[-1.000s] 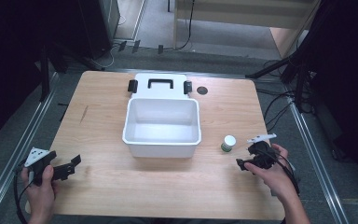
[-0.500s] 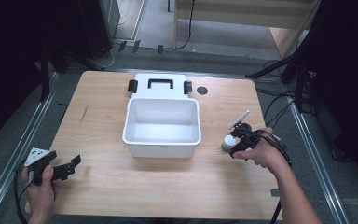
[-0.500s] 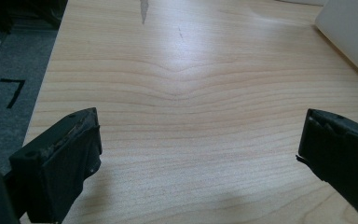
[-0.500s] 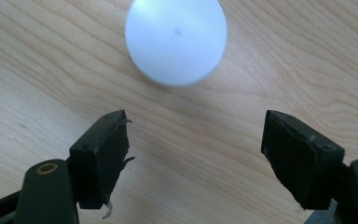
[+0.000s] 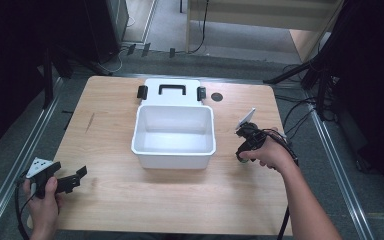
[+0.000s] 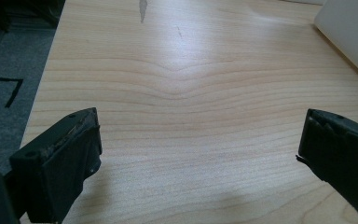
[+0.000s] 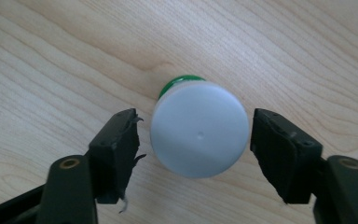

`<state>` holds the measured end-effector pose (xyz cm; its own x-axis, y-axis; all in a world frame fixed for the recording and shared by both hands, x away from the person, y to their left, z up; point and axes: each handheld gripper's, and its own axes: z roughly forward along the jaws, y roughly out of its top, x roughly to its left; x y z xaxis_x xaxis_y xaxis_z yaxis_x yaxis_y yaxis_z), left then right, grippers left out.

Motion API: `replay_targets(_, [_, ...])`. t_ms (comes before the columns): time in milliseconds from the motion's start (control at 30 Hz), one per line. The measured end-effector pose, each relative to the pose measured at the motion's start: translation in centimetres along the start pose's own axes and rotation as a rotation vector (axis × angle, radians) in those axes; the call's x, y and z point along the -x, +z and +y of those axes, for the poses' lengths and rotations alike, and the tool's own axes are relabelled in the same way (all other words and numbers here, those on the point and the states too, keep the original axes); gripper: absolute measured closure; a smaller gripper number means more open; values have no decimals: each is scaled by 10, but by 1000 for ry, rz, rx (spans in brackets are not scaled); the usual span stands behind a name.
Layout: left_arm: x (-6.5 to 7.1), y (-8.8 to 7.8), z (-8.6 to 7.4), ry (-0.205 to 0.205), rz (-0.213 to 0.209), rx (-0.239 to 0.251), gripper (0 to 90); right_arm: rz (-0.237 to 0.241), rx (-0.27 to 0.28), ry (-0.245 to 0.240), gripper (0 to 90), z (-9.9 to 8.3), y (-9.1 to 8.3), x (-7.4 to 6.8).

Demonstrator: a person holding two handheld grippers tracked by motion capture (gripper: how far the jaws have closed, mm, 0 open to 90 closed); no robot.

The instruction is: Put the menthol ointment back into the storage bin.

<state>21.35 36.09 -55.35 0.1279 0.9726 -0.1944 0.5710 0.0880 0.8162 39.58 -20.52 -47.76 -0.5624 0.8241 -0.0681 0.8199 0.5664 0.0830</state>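
Note:
A small green bottle with a white cap point(image 7: 199, 135) stands upright on the wooden table point(image 5: 130, 210), to the right of the white bin. My right gripper point(image 7: 196, 128) points down over it, one jaw on each side of the cap. The jaws have just been closing, and a thin gap remains on both sides, so the pads are not pressing. In the high view the right gripper point(image 5: 242, 150) covers most of the bottle point(image 5: 240, 159). My left gripper point(image 5: 77, 179) rests at the table's front left, open, with bare wood between its jaws point(image 6: 201, 128).
An open white bin point(image 5: 173, 159) sits mid-table with nothing inside it. Its lid point(image 5: 170, 91), with a black handle and latches, lies behind it. A small black disc point(image 5: 217, 97) lies near the back edge. Metal rails run along both sides of the table.
The right hand moved from the table's front right toward the bin and came over the bottle, its jaws narrowing around the cap. The left hand stayed put.

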Motion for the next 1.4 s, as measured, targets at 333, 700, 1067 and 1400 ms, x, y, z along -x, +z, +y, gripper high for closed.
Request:
replay_targets(333, [0,1,0,1,-3,-1,0,-19,-42,-27,511,9,-3,-4])
replay_targets(700, [0,1,0,-2,-5,-2,0,7,-41,-86,514,16,-23,-9])
replay_targets(1067, [-1,1,0,-3,-5,-3,0,38,-37,-189,514,32,-58,-21])
replay_targets(1400, [-1,1,0,-3,-7,0,0,37,2,-253,514,54,-104,-40])
